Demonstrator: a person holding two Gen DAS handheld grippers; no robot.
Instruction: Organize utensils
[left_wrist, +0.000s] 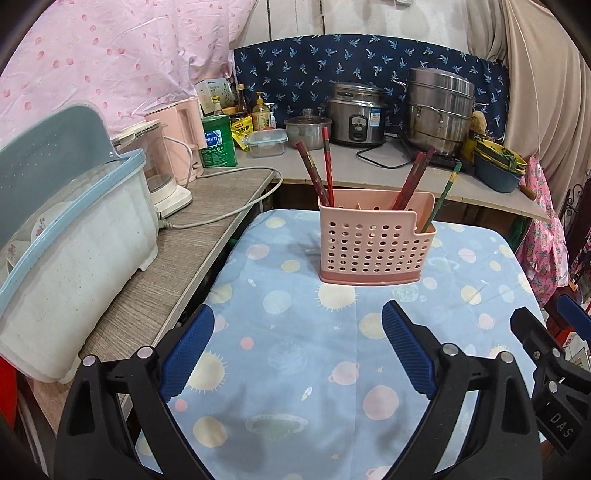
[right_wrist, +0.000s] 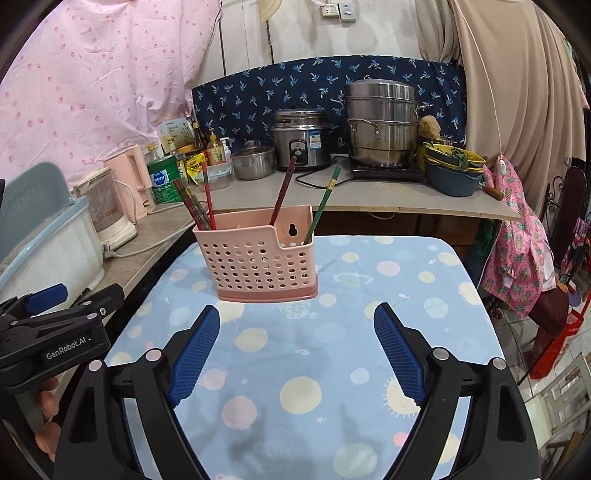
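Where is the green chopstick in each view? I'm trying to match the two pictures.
Left wrist view: green chopstick right of centre, leaning out of the pink holder's low right corner.
Right wrist view: green chopstick near centre, same corner.
Shared landmark: rice cooker behind.

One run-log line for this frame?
left gripper: open, empty | right gripper: open, empty | chopsticks: upright in pink holder | loose utensils: none visible

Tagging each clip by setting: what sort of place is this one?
Most likely a lived-in home kitchen corner. A rice cooker and stacked steel steamer pot sit on the back counter, and a pink perforated holder with chopsticks stands on a cloth-covered table.
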